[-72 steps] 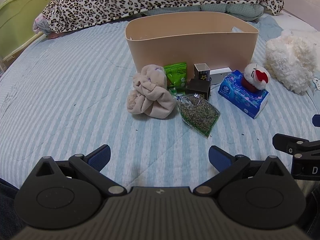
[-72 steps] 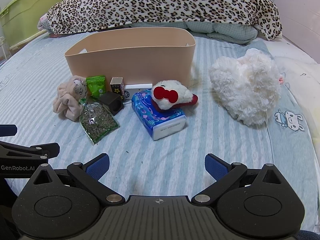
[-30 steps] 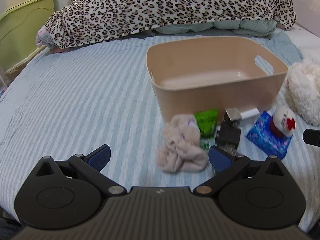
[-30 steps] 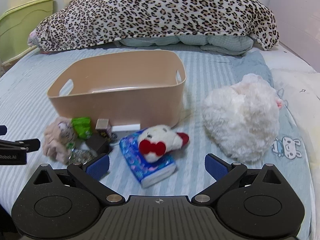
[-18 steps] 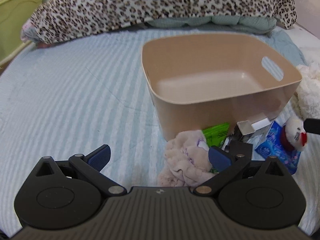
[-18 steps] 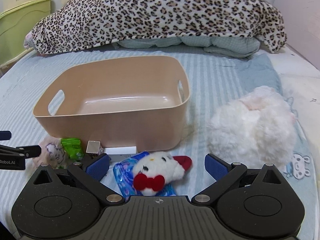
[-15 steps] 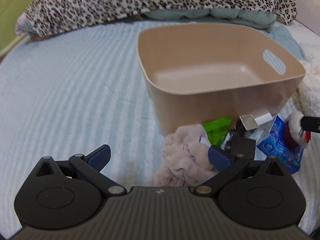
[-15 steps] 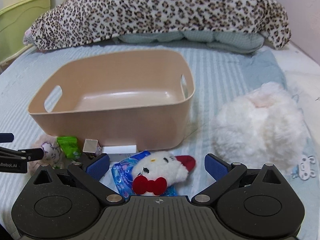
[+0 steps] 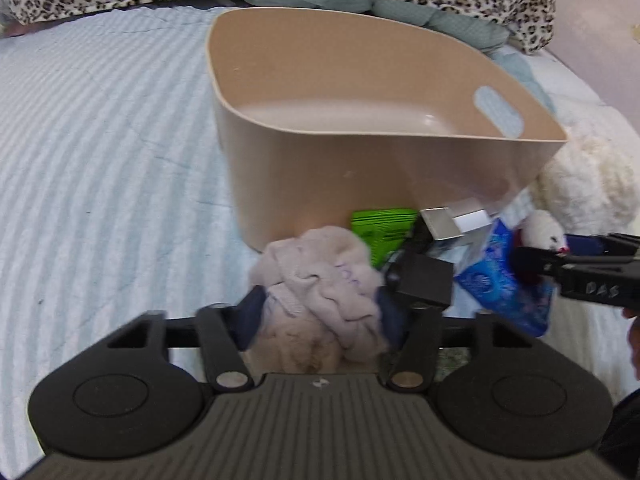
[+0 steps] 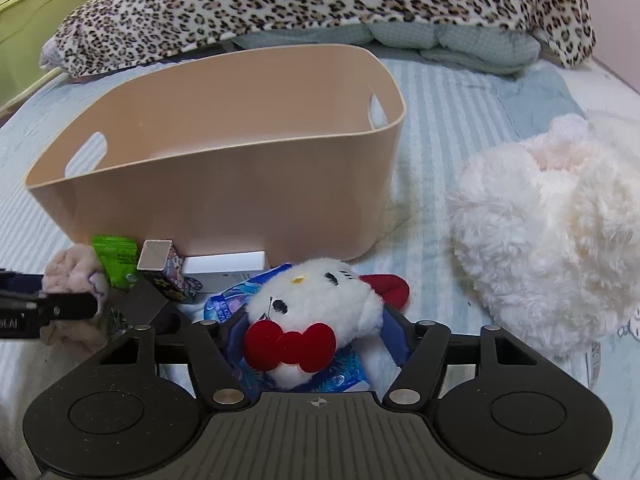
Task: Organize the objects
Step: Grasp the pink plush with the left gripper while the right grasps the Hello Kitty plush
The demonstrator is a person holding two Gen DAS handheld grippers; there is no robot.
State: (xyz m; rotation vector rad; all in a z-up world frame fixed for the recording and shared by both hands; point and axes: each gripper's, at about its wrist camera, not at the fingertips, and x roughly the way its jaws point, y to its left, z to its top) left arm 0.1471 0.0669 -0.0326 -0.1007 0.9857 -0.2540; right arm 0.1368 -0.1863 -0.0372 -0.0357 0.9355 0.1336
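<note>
An empty beige bin (image 9: 360,160) stands on the striped bed; it also shows in the right wrist view (image 10: 224,184). In front of it lie small items. My left gripper (image 9: 320,312) has closed on the pink plush rabbit (image 9: 320,280). My right gripper (image 10: 316,336) has closed on the white kitty plush with a red bow (image 10: 316,300), which sits on a blue tissue pack (image 10: 232,300). A green packet (image 9: 380,228), a small open box (image 9: 440,224), a black box (image 9: 424,280) and a white box (image 10: 224,268) lie between them.
A large white fluffy plush (image 10: 548,240) lies right of the bin. A leopard-print blanket (image 10: 320,4) is heaped at the back. A green cabinet (image 10: 36,4) stands at the far left. The right gripper shows at the edge of the left wrist view (image 9: 584,276).
Both grippers moved forward and down to the items in front of the bin. Each closed its fingers: left around the pink rabbit, right around the kitty plush.
</note>
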